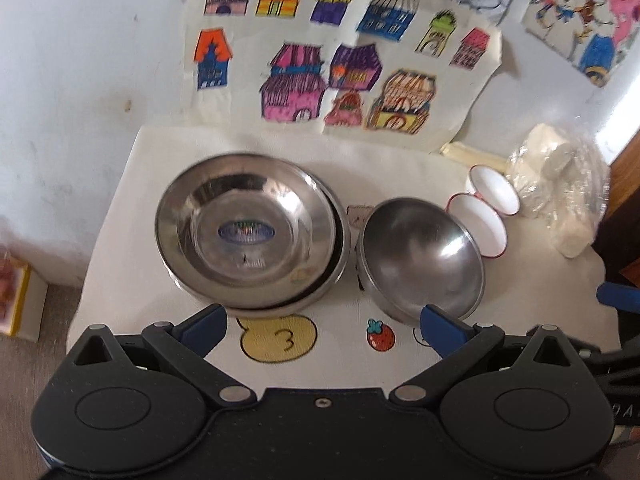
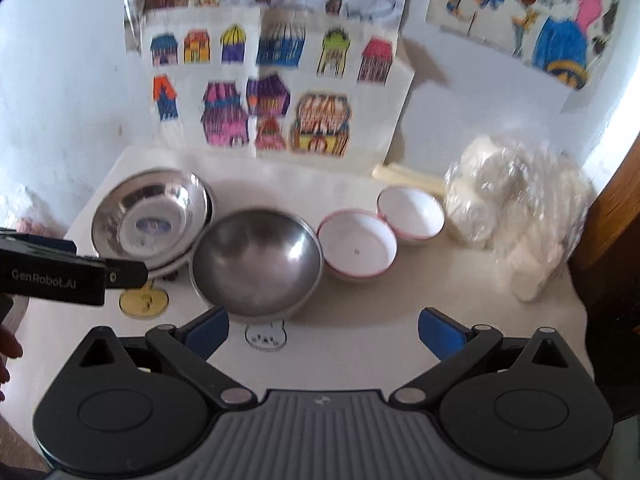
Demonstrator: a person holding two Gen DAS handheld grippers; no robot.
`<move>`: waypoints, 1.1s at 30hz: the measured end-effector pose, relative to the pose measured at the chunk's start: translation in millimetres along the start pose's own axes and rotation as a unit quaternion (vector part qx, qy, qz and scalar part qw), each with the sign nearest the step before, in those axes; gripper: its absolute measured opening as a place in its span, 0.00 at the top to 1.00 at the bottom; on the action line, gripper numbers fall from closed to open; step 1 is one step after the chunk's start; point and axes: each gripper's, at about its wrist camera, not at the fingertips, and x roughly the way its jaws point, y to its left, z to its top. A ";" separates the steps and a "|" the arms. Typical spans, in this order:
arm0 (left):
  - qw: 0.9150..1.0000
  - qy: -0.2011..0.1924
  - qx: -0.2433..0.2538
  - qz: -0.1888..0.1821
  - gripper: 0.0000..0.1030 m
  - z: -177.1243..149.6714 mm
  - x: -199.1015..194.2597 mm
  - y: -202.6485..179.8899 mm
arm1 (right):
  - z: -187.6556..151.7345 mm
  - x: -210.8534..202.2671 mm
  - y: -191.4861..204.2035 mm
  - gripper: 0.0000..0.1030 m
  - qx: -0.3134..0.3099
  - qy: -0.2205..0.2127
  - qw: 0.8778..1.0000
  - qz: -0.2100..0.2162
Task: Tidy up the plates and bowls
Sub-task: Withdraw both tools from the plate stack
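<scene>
Stacked steel plates [image 1: 248,232] [image 2: 150,216] sit at the left of the white cartoon-print table cover [image 1: 132,280] [image 2: 440,304]. A steel bowl [image 1: 420,256] [image 2: 256,260] stands just right of them. Two white bowls with red rims [image 1: 478,224] [image 1: 496,188] [image 2: 358,246] [image 2: 412,212] stand further right, side by side. My left gripper [image 1: 324,326] is open and empty, just in front of the plates and steel bowl. My right gripper [image 2: 324,330] is open and empty, in front of the steel bowl. The left gripper's body [image 2: 60,276] shows at the left of the right wrist view.
A clear plastic bag of white items [image 1: 560,196] [image 2: 516,216] lies at the table's right. Coloured house drawings [image 1: 320,52] [image 2: 264,88] hang on the white wall behind. A wooden edge [image 2: 612,240] stands at the right. A small box [image 1: 20,300] sits on the floor at left.
</scene>
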 end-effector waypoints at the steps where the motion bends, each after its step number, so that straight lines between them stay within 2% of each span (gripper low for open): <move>1: 1.000 0.005 -0.006 0.006 0.01 -0.6 2.9 -2.5 | -2.2 4.3 -3.2 0.00 -0.005 0.007 1.000 0.005; 5: 0.999 0.020 -0.033 0.025 0.01 -7.8 13.1 -16.8 | -7.6 18.3 -24.0 0.00 -0.011 0.031 0.999 0.022; 12: 0.994 0.022 -0.083 0.068 0.01 -20.0 18.2 -40.5 | -10.3 44.3 -60.3 0.00 -0.023 0.055 0.996 0.060; 20: 0.986 0.027 -0.120 0.110 0.01 -33.2 22.7 -65.4 | -14.1 67.7 -87.1 0.00 -0.041 0.056 0.992 0.107; 26: 0.985 0.031 -0.117 0.124 0.01 -36.9 19.4 -76.2 | -17.5 75.4 -99.3 0.00 -0.024 0.061 0.989 0.129; 33: 0.983 0.027 -0.126 0.134 0.01 -26.8 18.7 -62.5 | -13.9 82.1 -95.1 0.00 0.010 0.062 0.988 0.144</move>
